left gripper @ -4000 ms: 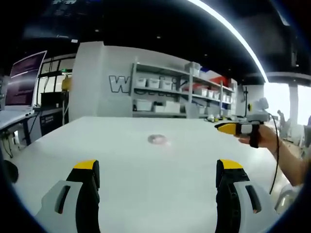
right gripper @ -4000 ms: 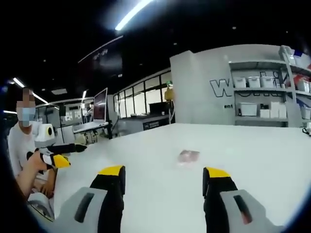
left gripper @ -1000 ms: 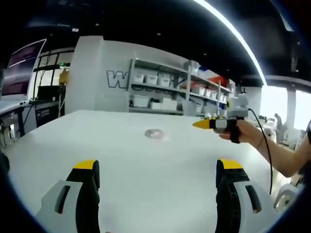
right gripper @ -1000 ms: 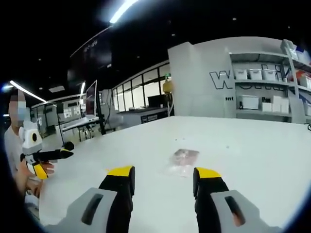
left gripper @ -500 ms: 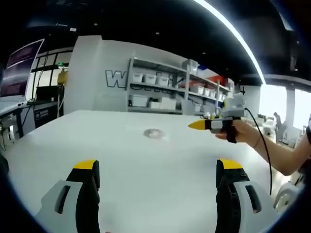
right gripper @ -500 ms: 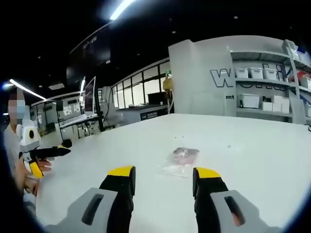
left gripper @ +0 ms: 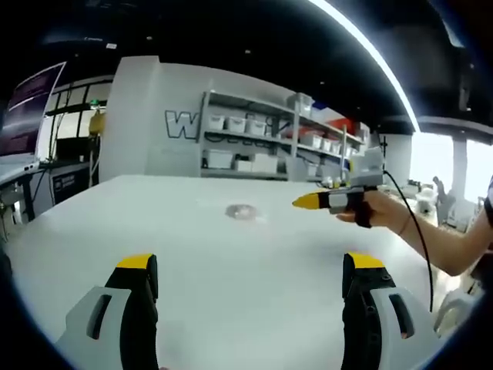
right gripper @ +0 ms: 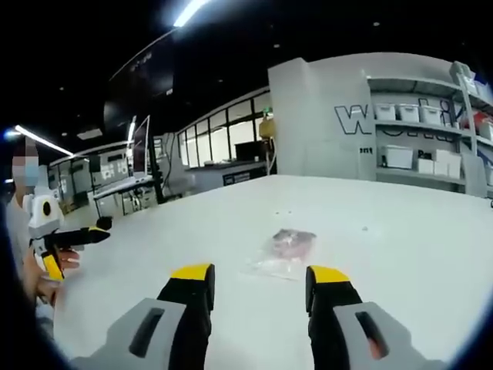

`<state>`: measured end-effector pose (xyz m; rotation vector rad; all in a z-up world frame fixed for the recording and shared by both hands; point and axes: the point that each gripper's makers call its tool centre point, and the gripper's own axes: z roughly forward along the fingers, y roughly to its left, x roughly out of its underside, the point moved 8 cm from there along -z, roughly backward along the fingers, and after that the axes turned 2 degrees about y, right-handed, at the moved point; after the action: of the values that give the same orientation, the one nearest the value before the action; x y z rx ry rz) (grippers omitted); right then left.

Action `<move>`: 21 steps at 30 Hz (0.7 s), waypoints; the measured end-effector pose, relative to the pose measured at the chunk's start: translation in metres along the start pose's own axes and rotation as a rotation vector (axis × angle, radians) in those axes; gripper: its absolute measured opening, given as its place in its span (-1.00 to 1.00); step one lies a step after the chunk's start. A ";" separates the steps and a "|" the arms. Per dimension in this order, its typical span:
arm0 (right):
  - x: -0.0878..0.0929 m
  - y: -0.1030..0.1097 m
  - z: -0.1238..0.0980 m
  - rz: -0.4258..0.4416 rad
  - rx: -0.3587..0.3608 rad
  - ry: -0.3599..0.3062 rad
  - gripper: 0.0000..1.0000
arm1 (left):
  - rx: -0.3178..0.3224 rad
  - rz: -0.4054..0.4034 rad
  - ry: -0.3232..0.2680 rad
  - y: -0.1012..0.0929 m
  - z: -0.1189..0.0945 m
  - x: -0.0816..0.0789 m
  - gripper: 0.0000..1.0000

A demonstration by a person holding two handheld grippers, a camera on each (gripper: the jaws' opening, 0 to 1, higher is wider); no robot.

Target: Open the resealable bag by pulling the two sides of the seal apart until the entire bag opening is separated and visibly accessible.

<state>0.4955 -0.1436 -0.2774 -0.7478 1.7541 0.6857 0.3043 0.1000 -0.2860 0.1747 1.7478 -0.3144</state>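
Right now your right tool [right gripper: 258, 279], grey plastic with yellow-capped black jaws, sits at the bottom centre of the right gripper view with its jaws parted and nothing between them. Just above the gap lies the small clear plastic resealable bag [right gripper: 285, 250], flat and crinkled on the smooth white table [right gripper: 400, 231], with a dark reddish patch inside; its seal is too small to make out. Your left tool [left gripper: 250, 276] is spread wide and empty, low in the left gripper view, the bag a blurred spot mid-frame.
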 end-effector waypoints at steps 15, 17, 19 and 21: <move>0.001 -0.007 0.012 -0.024 -0.008 0.021 -0.09 | -0.003 0.011 0.016 -0.001 0.001 0.003 0.99; 0.002 -0.008 0.013 -0.022 -0.008 0.021 -0.10 | 0.002 0.005 0.015 -0.001 0.002 0.003 0.99; 0.002 -0.008 0.014 -0.020 -0.009 0.025 -0.10 | 0.004 0.002 0.012 -0.001 0.003 0.003 0.99; 0.002 -0.008 0.015 -0.026 -0.012 0.029 -0.10 | 0.002 0.003 0.011 -0.002 0.004 0.002 0.99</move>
<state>0.5099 -0.1377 -0.2843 -0.7908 1.7646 0.6720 0.3070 0.0971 -0.2889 0.1812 1.7576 -0.3137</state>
